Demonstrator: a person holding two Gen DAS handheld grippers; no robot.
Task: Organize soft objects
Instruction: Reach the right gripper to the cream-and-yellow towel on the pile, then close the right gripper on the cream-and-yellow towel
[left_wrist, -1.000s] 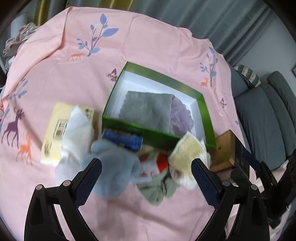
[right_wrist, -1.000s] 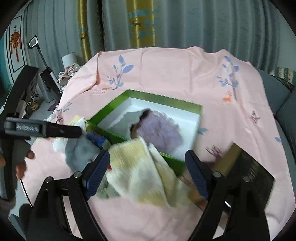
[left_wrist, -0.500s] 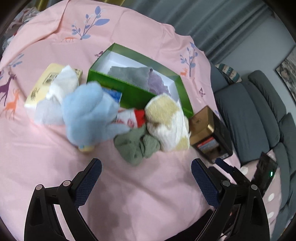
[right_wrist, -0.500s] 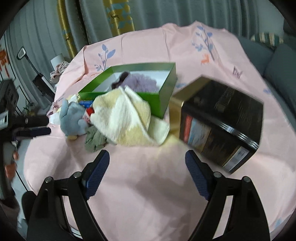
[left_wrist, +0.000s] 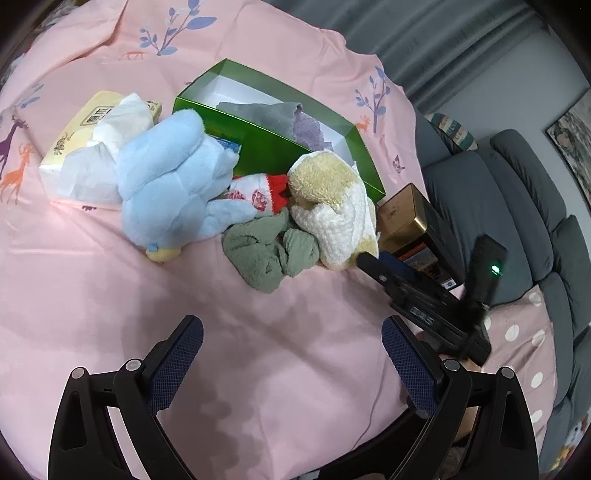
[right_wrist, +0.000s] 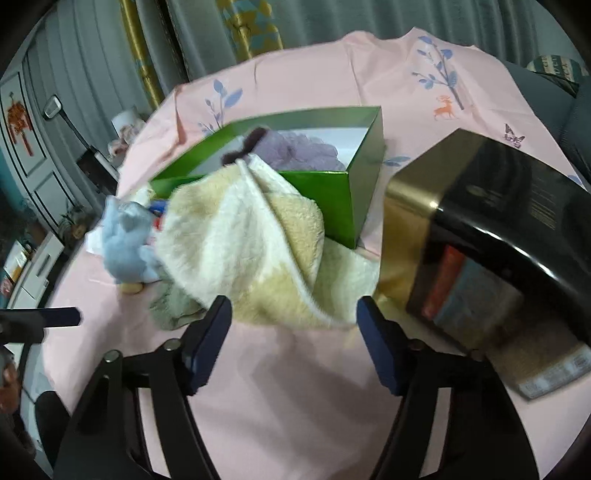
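A green box (left_wrist: 266, 144) holds a grey cloth (left_wrist: 258, 112) and a purple cloth (left_wrist: 308, 127). In front of it lie a blue plush toy (left_wrist: 170, 177), a red-and-white floral cloth (left_wrist: 258, 192), a green cloth (left_wrist: 269, 251) and a cream-yellow towel (left_wrist: 332, 206). My left gripper (left_wrist: 291, 354) is open and empty, well short of the pile. My right gripper (right_wrist: 293, 325) is open and empty, its tips at the near edge of the towel (right_wrist: 251, 251). The box (right_wrist: 332, 192) stands behind the towel.
A tissue pack (left_wrist: 85, 147) lies left of the plush. A black-and-gold tin (right_wrist: 480, 236) lies right of the towel; it also shows in the left wrist view (left_wrist: 406, 221). A pink printed sheet (left_wrist: 258, 369) covers the table. A grey sofa (left_wrist: 517, 192) is at right.
Both grippers drew back from the pile and stayed open. The right gripper then came in low toward the cream towel, which now fills its view.
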